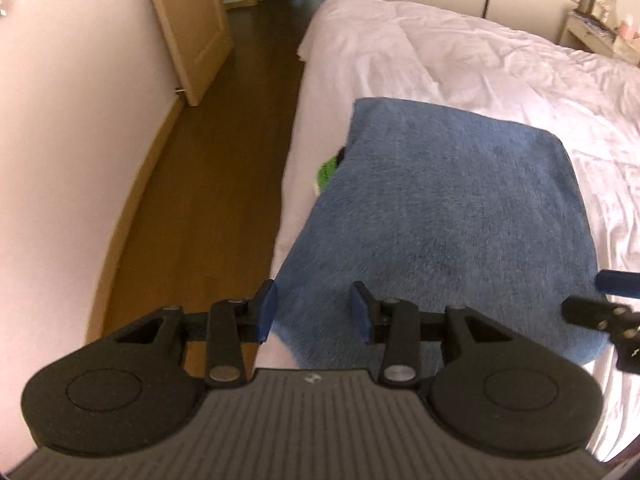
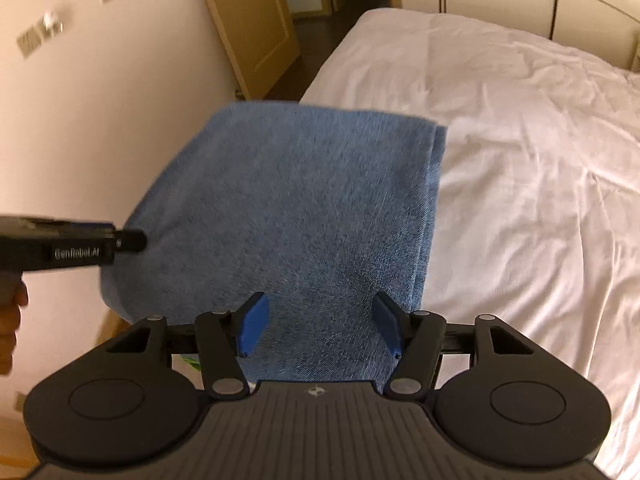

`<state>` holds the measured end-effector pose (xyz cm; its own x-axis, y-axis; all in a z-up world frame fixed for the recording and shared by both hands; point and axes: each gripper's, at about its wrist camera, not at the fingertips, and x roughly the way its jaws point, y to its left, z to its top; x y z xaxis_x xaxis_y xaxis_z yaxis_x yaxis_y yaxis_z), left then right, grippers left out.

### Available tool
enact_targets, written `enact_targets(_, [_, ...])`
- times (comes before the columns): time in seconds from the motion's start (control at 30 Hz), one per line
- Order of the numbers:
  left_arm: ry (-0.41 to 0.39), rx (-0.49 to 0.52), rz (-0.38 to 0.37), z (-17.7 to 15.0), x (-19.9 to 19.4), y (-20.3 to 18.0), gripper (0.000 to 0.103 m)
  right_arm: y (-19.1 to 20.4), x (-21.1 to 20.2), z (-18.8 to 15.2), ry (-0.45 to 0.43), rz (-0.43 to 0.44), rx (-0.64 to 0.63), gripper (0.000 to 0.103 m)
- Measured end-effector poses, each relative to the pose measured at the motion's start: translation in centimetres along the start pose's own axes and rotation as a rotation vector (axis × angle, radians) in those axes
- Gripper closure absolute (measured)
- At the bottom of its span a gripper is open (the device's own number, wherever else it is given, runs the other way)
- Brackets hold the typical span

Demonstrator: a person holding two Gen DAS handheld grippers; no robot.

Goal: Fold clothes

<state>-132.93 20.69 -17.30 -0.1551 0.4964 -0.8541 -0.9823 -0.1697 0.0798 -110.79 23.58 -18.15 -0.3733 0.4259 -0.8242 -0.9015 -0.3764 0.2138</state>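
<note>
At the bottom of the left wrist view, the left gripper [image 1: 316,310], black with blue pads, stands with its jaws apart and nothing pressed between them; through the gap shows the near edge of a folded blue terry-cloth garment [image 1: 440,208] and a strip of the white bed sheet [image 1: 500,68]. At the bottom of the right wrist view, the right gripper [image 2: 320,326] likewise stands released, its blue pads [image 2: 254,328] spread wide above the blue cloth without clamping it. The folded blue garment [image 2: 304,204] fills the middle of both frames, lying flat as a thick rectangle on the bed near its left edge, its doubled layers showing along the right side in the right wrist view. In the left wrist view a small green item [image 1: 329,170] peeks out from under the garment's left edge; what it is cannot be told. The right gripper's tip enters at the right edge of that frame, just beside the garment's near corner. In the right wrist view the left gripper's black body comes in from the left edge, with a hand [image 2: 10,332] below it. Farther off, the rumpled white sheet spreads across the upper right, brown wooden flooring [image 1: 208,184] runs along the left, and a light wooden door [image 1: 188,28] stands in the upper left against a pale wall [image 1: 72,128].
</note>
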Motion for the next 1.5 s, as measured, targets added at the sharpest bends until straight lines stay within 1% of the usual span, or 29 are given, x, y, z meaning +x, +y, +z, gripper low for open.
enact_targets(0.03, [0.007,-0.011,0.023,0.0,-0.7,-0.2,0.063,-0.4,-0.6,0.1,-0.009,0.009,0.01,0.042])
enact_targets(0.07, [0.015,-0.022,0.046,0.0,-1.4,-0.3,0.059,-0.5,-1.1,0.1,-0.008,0.019,0.005,0.037])
enact_targets(0.1, [0.024,-0.037,0.067,0.0,-2.2,-0.5,0.055,-0.5,-1.6,0.1,-0.006,0.03,0.0,0.035])
enact_targets(0.13, [0.037,-0.056,0.079,0.0,-3.0,-0.8,0.053,-0.6,-2.1,0.1,-0.004,0.04,-0.005,0.03])
enact_targets(0.17, [0.044,-0.069,0.085,-0.2,-3.7,-1.1,0.049,-0.7,-2.5,0.1,-0.003,0.05,-0.01,0.023])
enact_targets(0.23, [0.045,-0.088,0.098,-0.4,-5.4,-1.8,0.045,-0.8,-3.5,0.1,0.0,0.071,-0.02,0.013])
enact_targets(0.3, [0.038,-0.101,0.113,-0.9,-6.9,-2.7,0.039,-1.1,-4.1,-0.2,0.008,0.082,-0.044,0.012])
enact_targets(0.37, [0.032,-0.112,0.132,-1.3,-8.4,-3.8,0.039,-1.5,-4.6,-0.5,0.015,0.094,-0.068,0.006])
enact_targets(0.43, [0.029,-0.13,0.155,-1.5,-9.4,-5.1,0.038,-1.8,-5.2,-0.8,0.022,0.105,-0.092,0.005])
enact_targets(0.5, [0.029,-0.159,0.17,-1.7,-10.4,-6.1,0.038,-2.4,-6.0,-0.9,0.015,0.122,-0.128,0.002])
enact_targets(0.6, [0.017,-0.209,0.195,-2.5,-12.2,-8.0,0.027,-3.5,-7.8,-1.2,0.003,0.145,-0.185,0.002])
enact_targets(0.73, [-0.002,-0.269,0.233,-4.0,-14.4,-10.9,0.024,-6.0,-10.2,-1.8,-0.006,0.176,-0.238,0.002])
enact_targets(0.87, [-0.016,-0.338,0.269,-5.8,-16.4,-13.9,0.017,-8.7,-12.0,-2.6,-0.009,0.215,-0.271,0.002])
enact_targets(0.9, [-0.014,-0.355,0.278,-6.2,-16.8,-14.5,0.016,-9.3,-12.3,-2.8,-0.008,0.227,-0.277,0.002])
enact_targets(0.93, [-0.013,-0.371,0.283,-6.6,-17.2,-15.0,0.016,-9.8,-12.6,-3.0,-0.005,0.235,-0.283,0.002])
enact_targets(1.03, [-0.013,-0.413,0.295,-7.7,-18.5,-16.6,0.011,-10.6,-13.8,-3.5,-0.015,0.242,-0.311,0.002])
enact_targets(1.1, [-0.021,-0.418,0.293,-8.2,-19.4,-17.3,0.006,-10.9,-14.6,-3.8,-0.029,0.241,-0.334,0.002])
enact_targets(1.2, [-0.048,-0.407,0.304,-8.4,-20.7,-18.0,0.003,-11.1,-16.4,-4.4,-0.091,0.222,-0.364,0.001])
enact_targets(1.3, [-0.092,-0.405,0.287,-8.7,-22.1,-18.3,0.001,-11.3,-18.3,-5.1,-0.194,0.199,-0.392,0.0])
enact_targets(1.37, [-0.094,-0.402,0.289,-9.3,-22.5,-18.5,0.001,-11.4,-19.2,-5.8,-0.242,0.156,-0.394,0.0])
enact_targets(1.4, [-0.095,-0.397,0.295,-9.6,-22.7,-18.6,0.001,-11.5,-19.7,-6.1,-0.265,0.135,-0.395,0.0])
enact_targets(1.5, [-0.095,-0.352,0.344,-11.0,-23.2,-19.2,0.001,-11.1,-20.5,-7.8,-0.303,0.08,-0.43,0.0])
